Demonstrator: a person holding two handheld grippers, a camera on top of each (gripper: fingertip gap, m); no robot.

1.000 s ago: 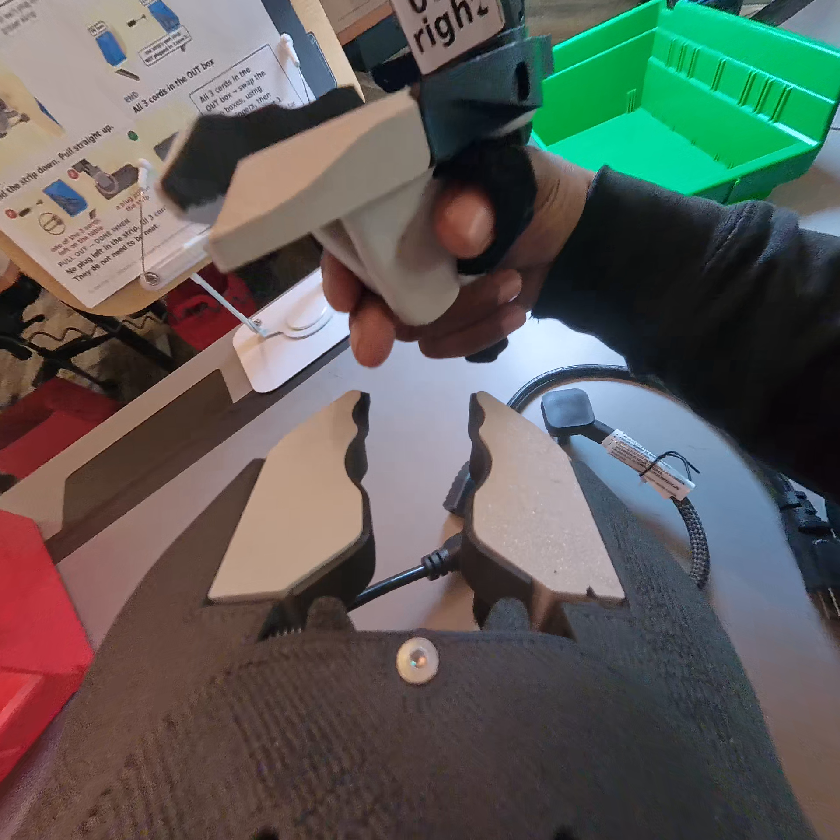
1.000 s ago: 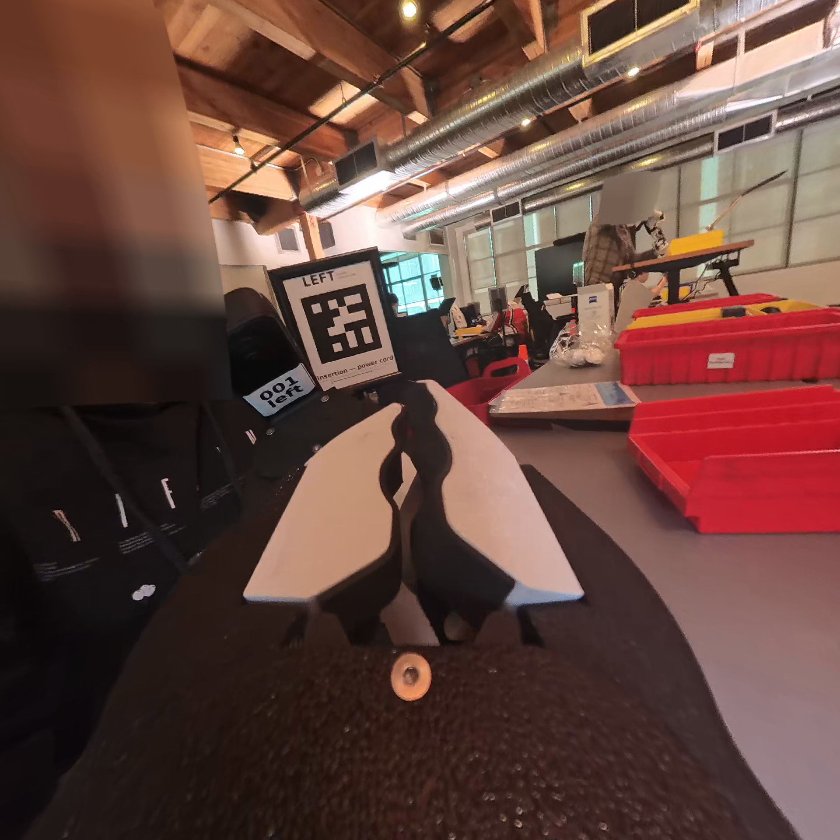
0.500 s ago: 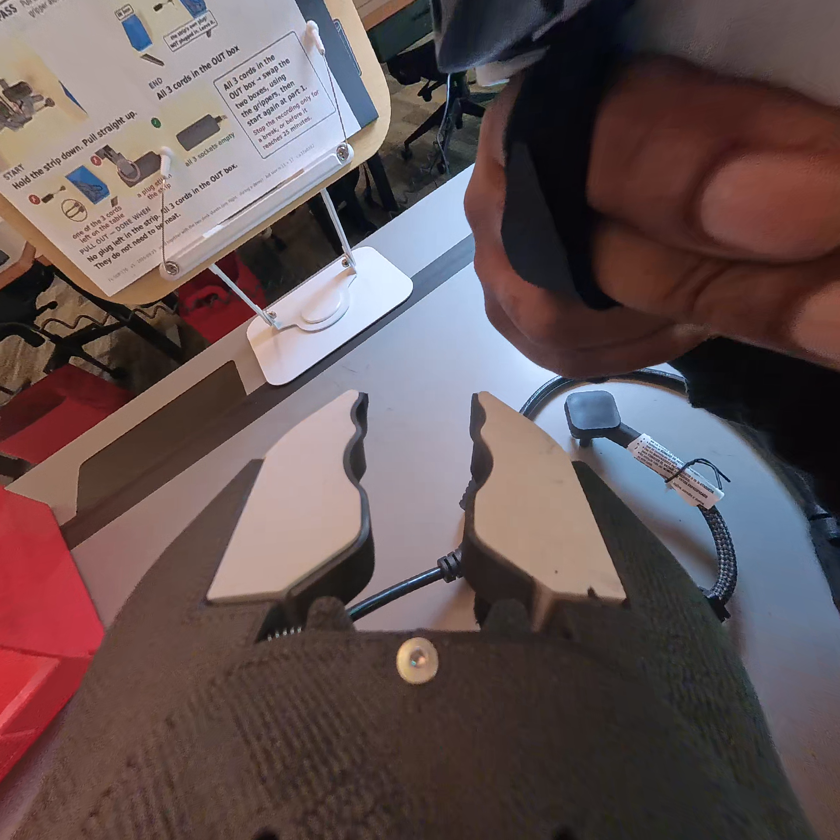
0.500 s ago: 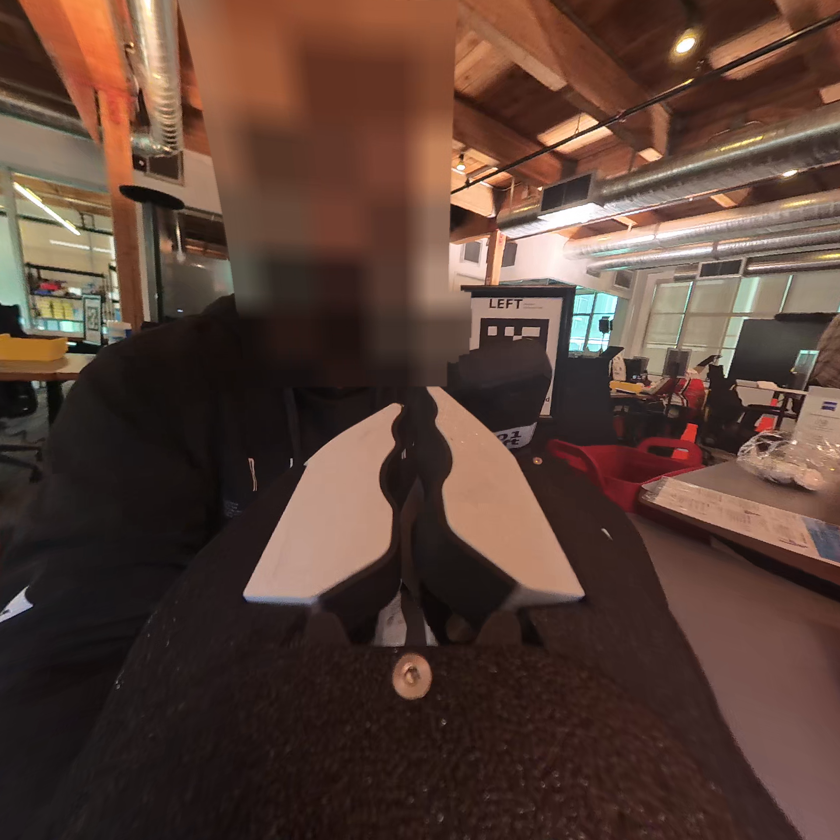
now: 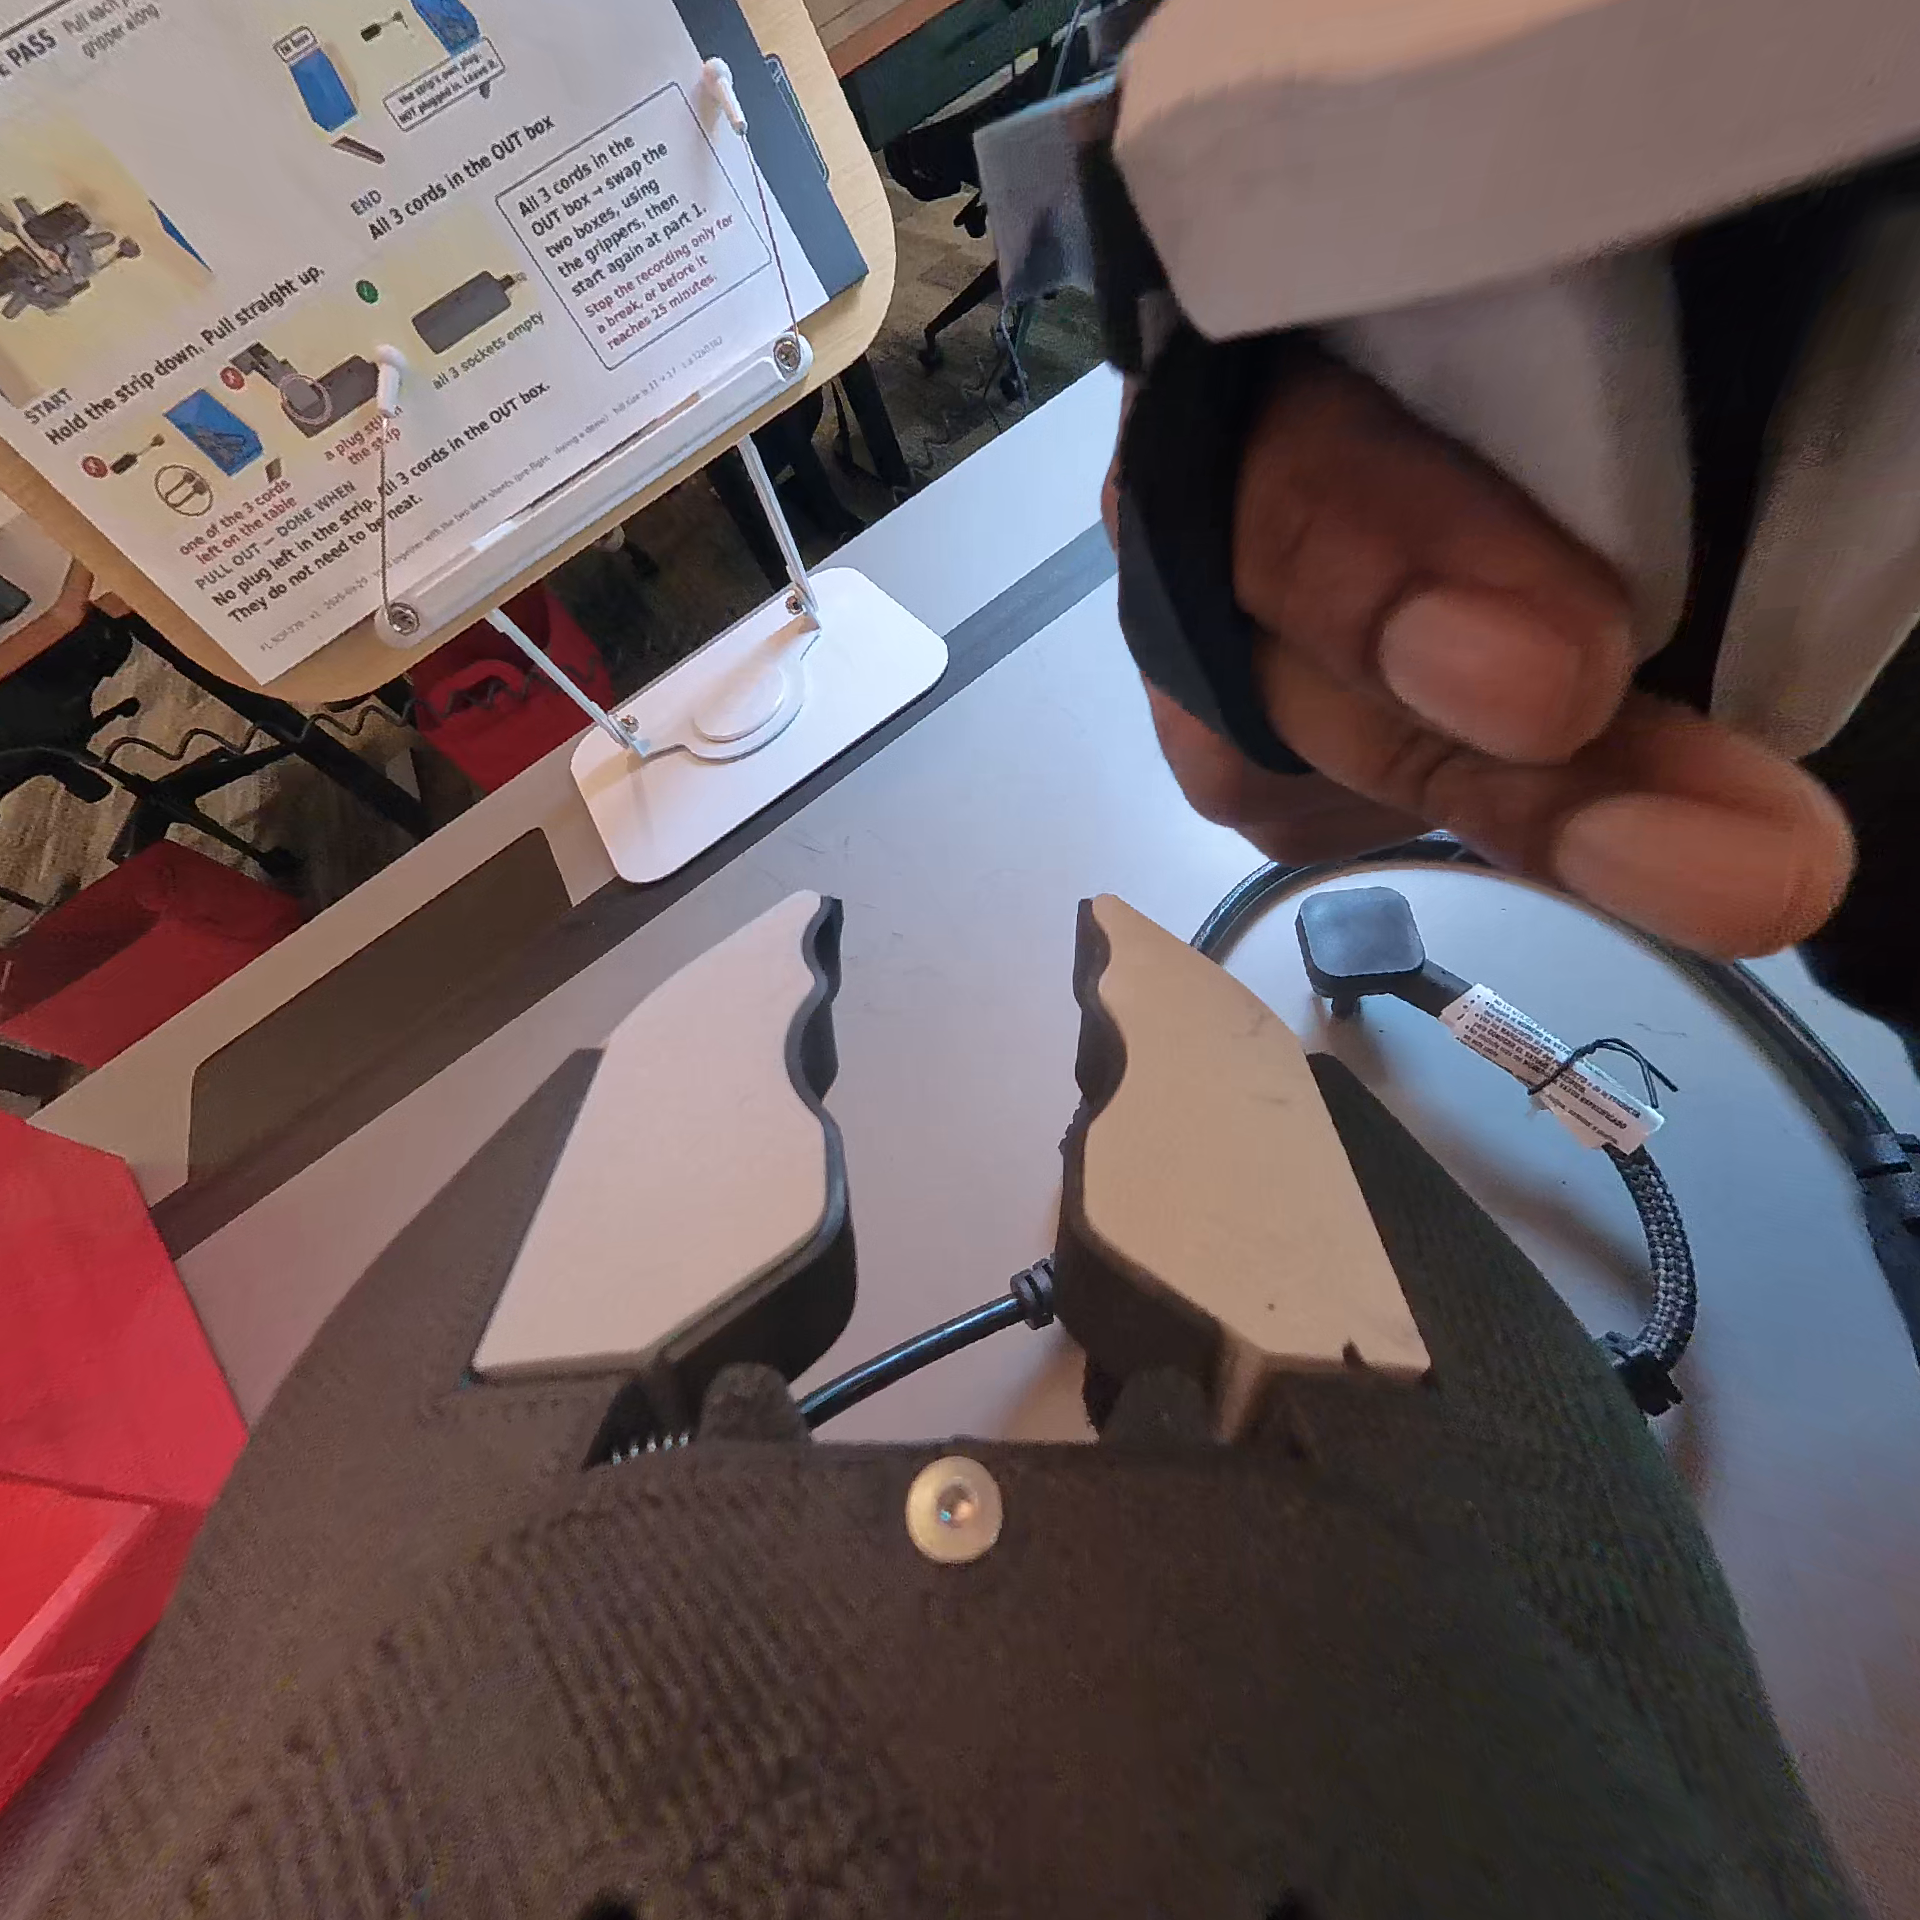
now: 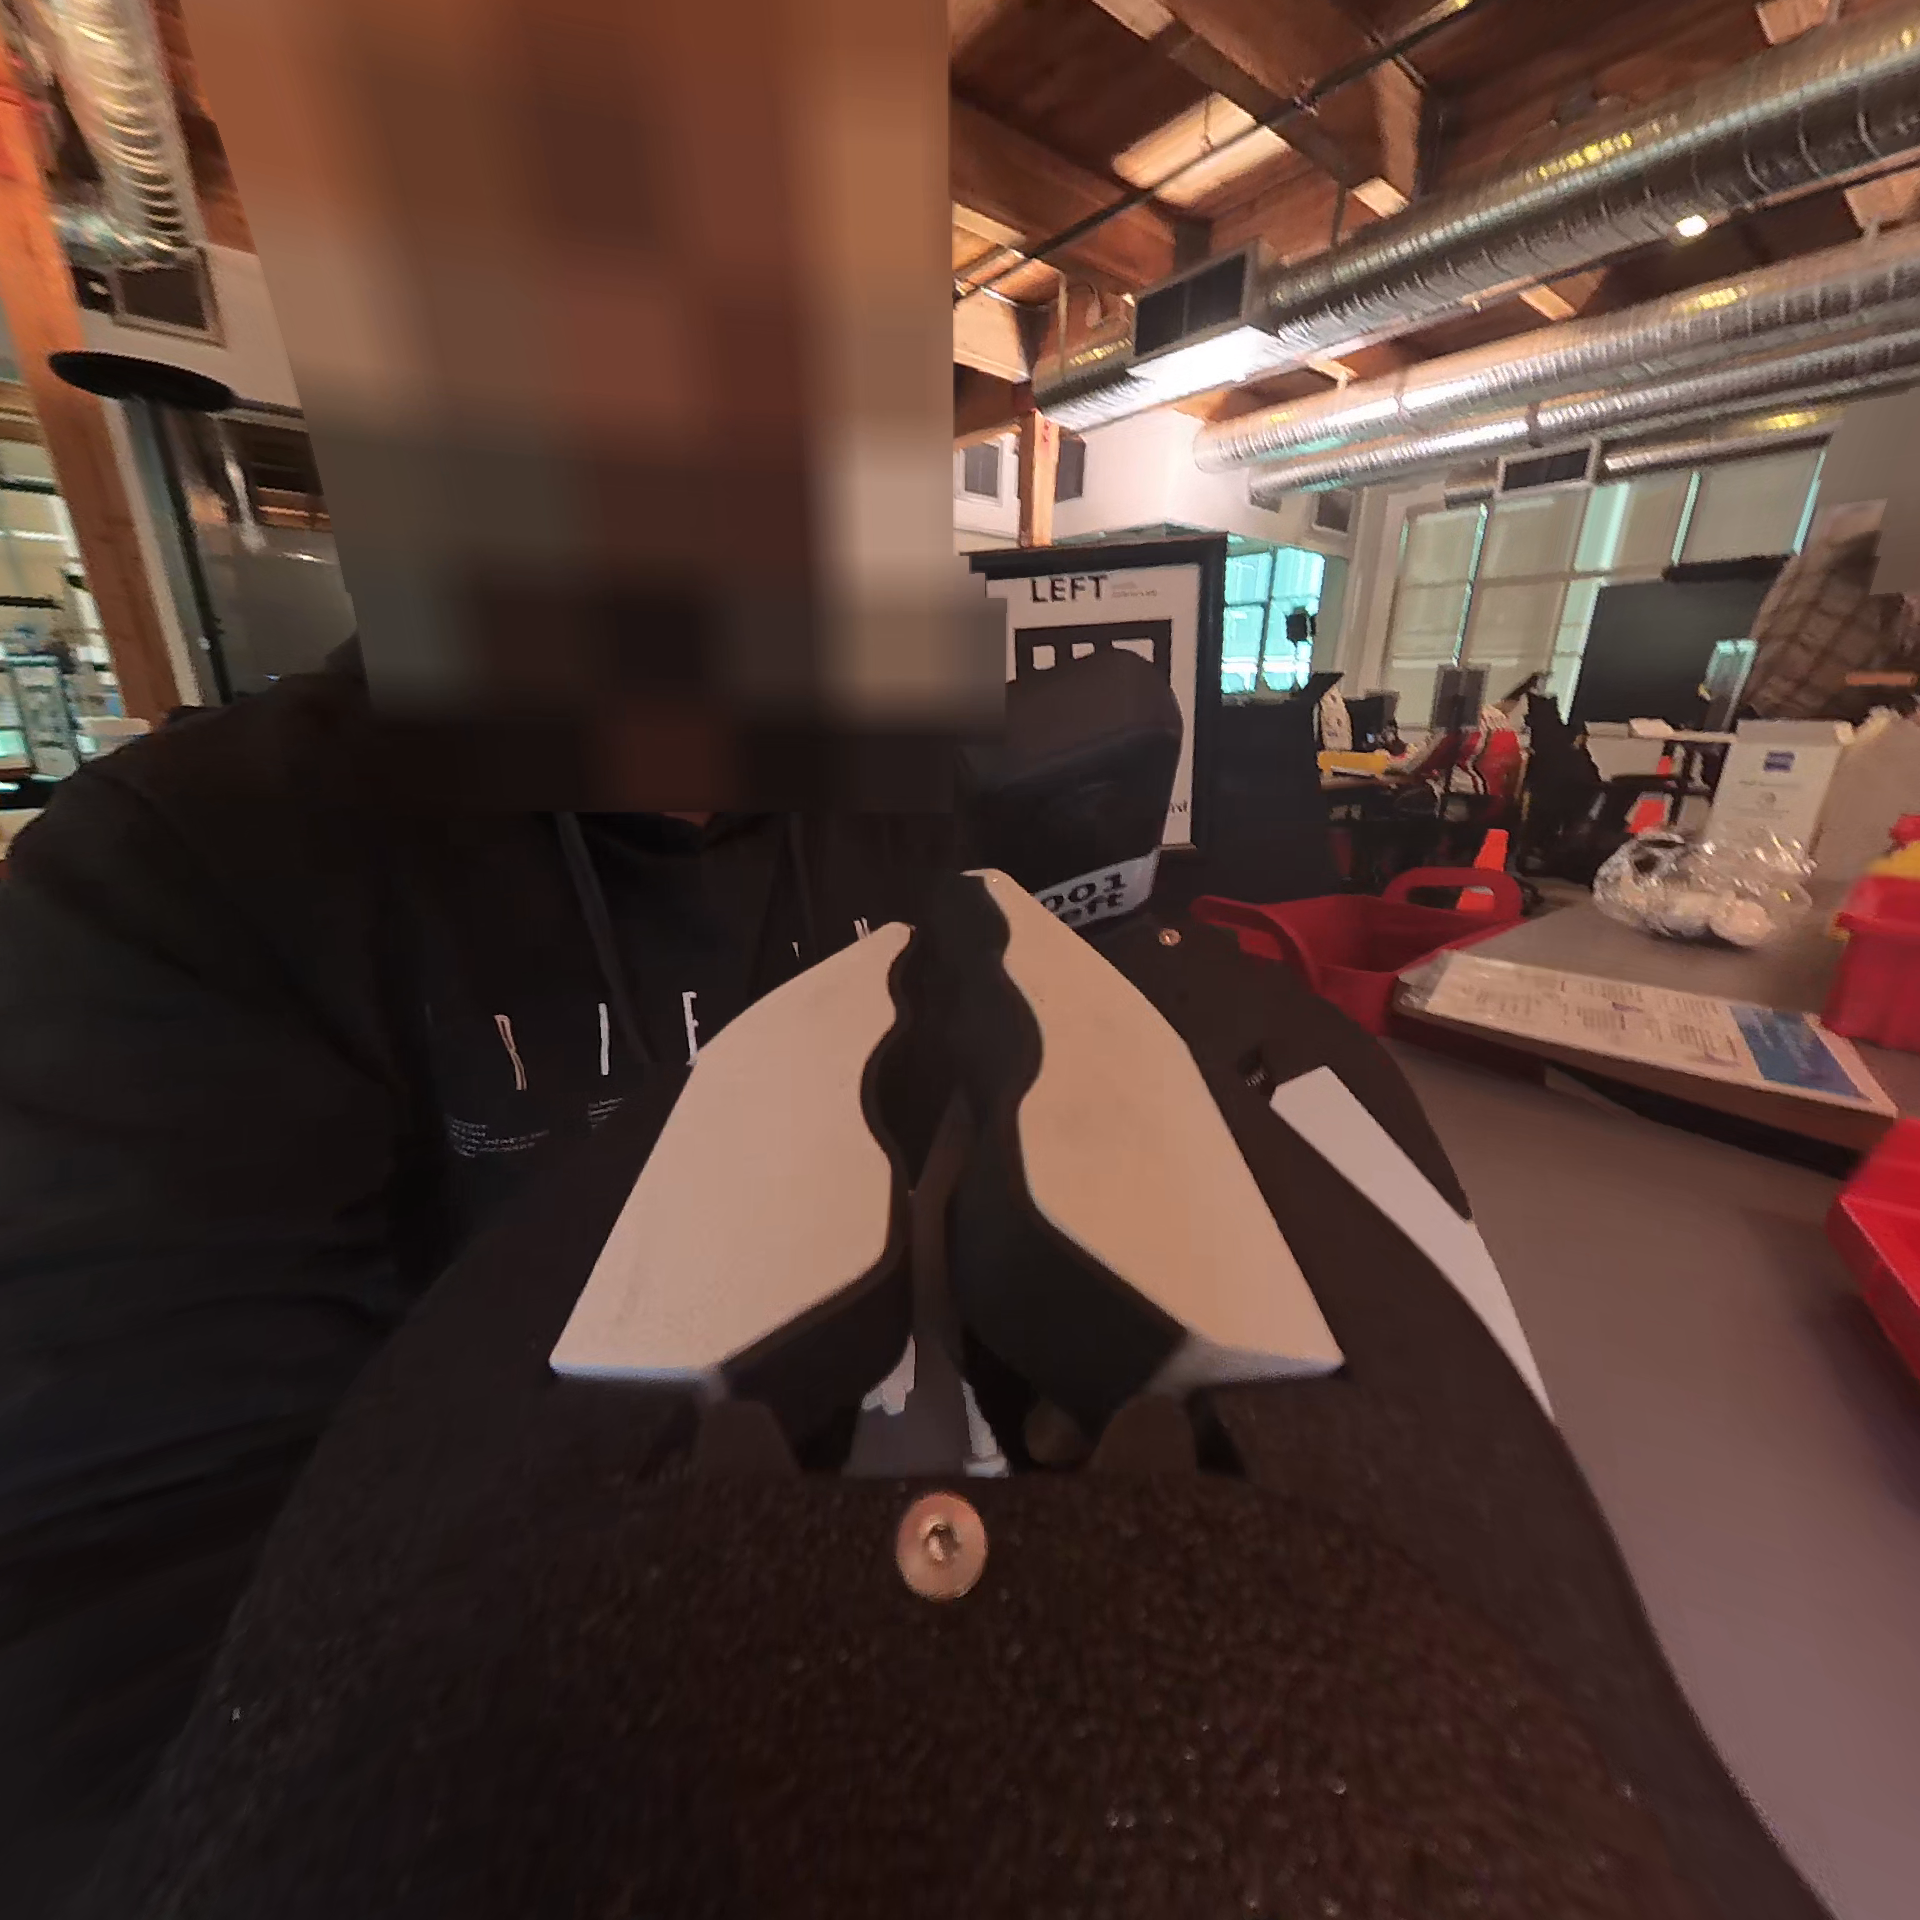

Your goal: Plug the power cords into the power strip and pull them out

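Observation:
In the left wrist view my left gripper (image 5: 951,914) is open and empty, low over the grey table (image 5: 966,790). A thin black cord (image 5: 925,1340) runs on the table under its right finger (image 5: 1195,1143). A flat black plug (image 5: 1356,940) with a braided cord and a white tag (image 5: 1548,1070) lies to the right of it. A hand (image 5: 1455,644) holds the right gripper's handle close above. In the right wrist view my right gripper (image 6: 951,914) is shut with nothing between its fingers, raised and pointed at the person's dark hoodie (image 6: 260,1039). No power strip is in view.
An instruction sheet on a white stand (image 5: 748,717) is at the table's far edge. A red bin (image 5: 73,1351) sits at the left. In the right wrist view, red bins (image 6: 1881,1226) and a board with a printed sheet (image 6: 1642,1039) lie to the right. Spacing between my two grippers at the tips: around 15 centimetres. The right gripper is farther from the flat black plug (image 5: 1356,940), some 25 centimetres, than the left, some 15 centimetres.
The hand with the right gripper has moved up and closer to the left camera. The right gripper's view has swung from the room toward the person. The left gripper has stayed open in place.

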